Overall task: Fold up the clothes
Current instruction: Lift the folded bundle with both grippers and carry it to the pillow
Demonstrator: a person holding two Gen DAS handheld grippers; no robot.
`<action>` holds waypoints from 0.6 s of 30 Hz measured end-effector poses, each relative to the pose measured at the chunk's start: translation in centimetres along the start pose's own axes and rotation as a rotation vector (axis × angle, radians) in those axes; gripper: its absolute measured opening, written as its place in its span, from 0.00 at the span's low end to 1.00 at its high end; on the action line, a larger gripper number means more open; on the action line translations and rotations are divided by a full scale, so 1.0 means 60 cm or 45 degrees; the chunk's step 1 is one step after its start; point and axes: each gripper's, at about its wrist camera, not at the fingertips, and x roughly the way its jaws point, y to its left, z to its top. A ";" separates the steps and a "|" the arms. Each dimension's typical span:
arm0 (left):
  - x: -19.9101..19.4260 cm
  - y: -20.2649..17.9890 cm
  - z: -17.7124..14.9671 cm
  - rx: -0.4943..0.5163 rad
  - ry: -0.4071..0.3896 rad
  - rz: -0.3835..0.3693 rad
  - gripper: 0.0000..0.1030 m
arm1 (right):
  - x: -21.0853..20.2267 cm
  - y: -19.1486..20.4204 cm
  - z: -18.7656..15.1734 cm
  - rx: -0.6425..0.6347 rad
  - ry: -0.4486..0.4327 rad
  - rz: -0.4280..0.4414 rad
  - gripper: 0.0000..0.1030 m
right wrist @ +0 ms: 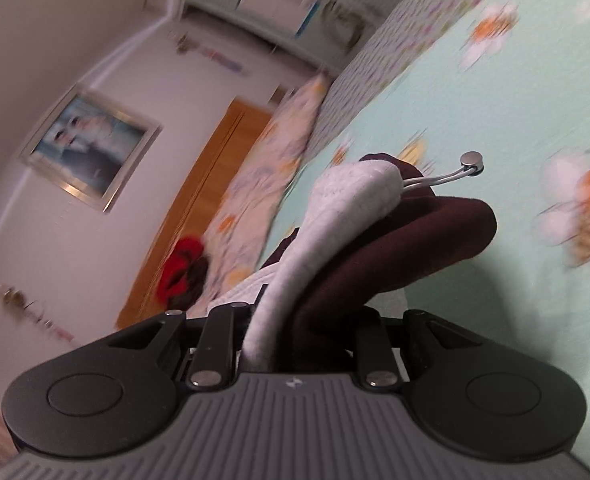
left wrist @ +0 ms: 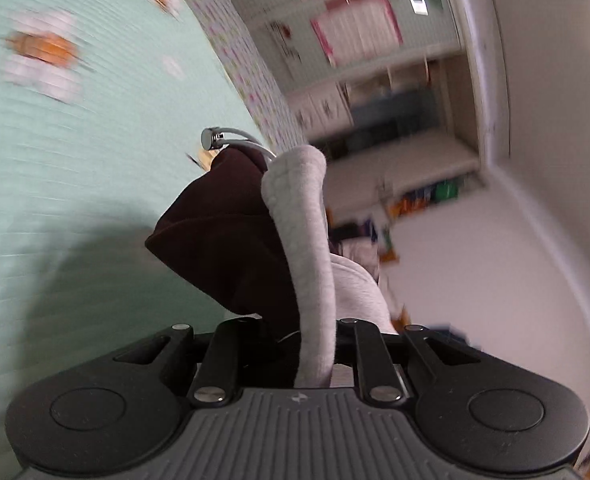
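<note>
A garment of dark maroon fabric [left wrist: 223,236] with a light grey fleece edge [left wrist: 307,240] bunches up between the fingers of my left gripper [left wrist: 291,344], which is shut on it. In the right wrist view the same garment [right wrist: 399,248], with its grey edge [right wrist: 327,220], is pinched by my right gripper [right wrist: 295,340], also shut. A metal-tipped cord end [left wrist: 213,138] sticks out of the fabric on the left and another cord end [right wrist: 472,162] on the right. The fingertips of both grippers are hidden by the cloth. Both views are tilted and blurred.
A mint green bedspread [left wrist: 75,184] with orange and white flowers lies under the garment. A floral pillow [right wrist: 271,160] and a red item [right wrist: 179,268] sit by the wooden headboard [right wrist: 199,208]. Shelves [left wrist: 395,128] and white walls stand beyond the bed.
</note>
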 end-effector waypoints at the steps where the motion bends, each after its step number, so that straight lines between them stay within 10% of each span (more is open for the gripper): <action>1: -0.042 0.011 0.001 -0.025 -0.041 0.005 0.18 | 0.032 0.011 -0.010 0.011 0.036 0.026 0.23; 11: -0.449 0.065 0.053 -0.092 -0.450 0.080 0.18 | 0.361 0.153 -0.140 0.147 0.414 0.283 0.23; 18: -0.723 0.014 0.167 0.088 -0.887 0.131 0.19 | 0.693 0.409 -0.148 -0.011 0.640 0.546 0.23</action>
